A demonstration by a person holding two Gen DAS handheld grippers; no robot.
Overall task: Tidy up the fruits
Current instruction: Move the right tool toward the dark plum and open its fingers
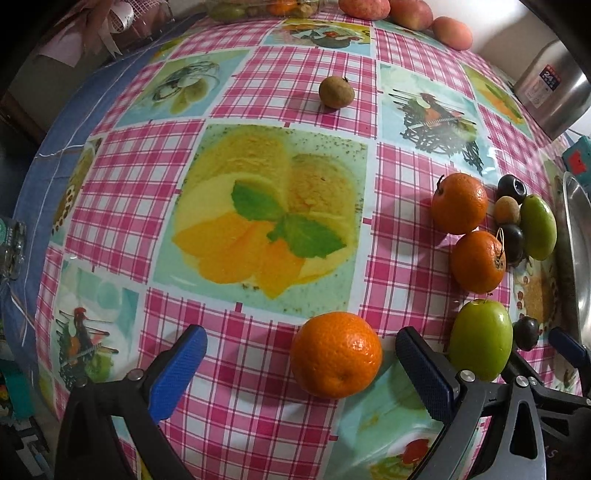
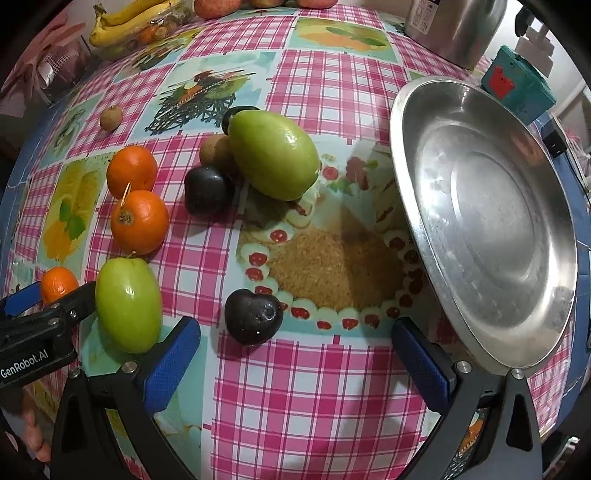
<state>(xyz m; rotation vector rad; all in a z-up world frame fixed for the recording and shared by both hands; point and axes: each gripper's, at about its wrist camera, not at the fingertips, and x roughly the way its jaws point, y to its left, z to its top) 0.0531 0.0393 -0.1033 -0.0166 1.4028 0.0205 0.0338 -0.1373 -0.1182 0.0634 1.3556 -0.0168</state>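
Bare tablecloth (image 1: 155, 177) lies open leftward; clustered fruit (image 2: 273, 155) and steel plate (image 2: 491, 221) crowd the right

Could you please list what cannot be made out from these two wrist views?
- Left wrist: metal plate, cut off by the right edge.
- Right wrist: far dark fruit, mostly hidden behind the green fruit.
- Right wrist: bananas and the fruit beneath, too blurred and small to identify.

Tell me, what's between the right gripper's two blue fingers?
A dark plum sits on the tablecloth just ahead of the open right gripper, roughly between its fingers. The right wrist view shows it.
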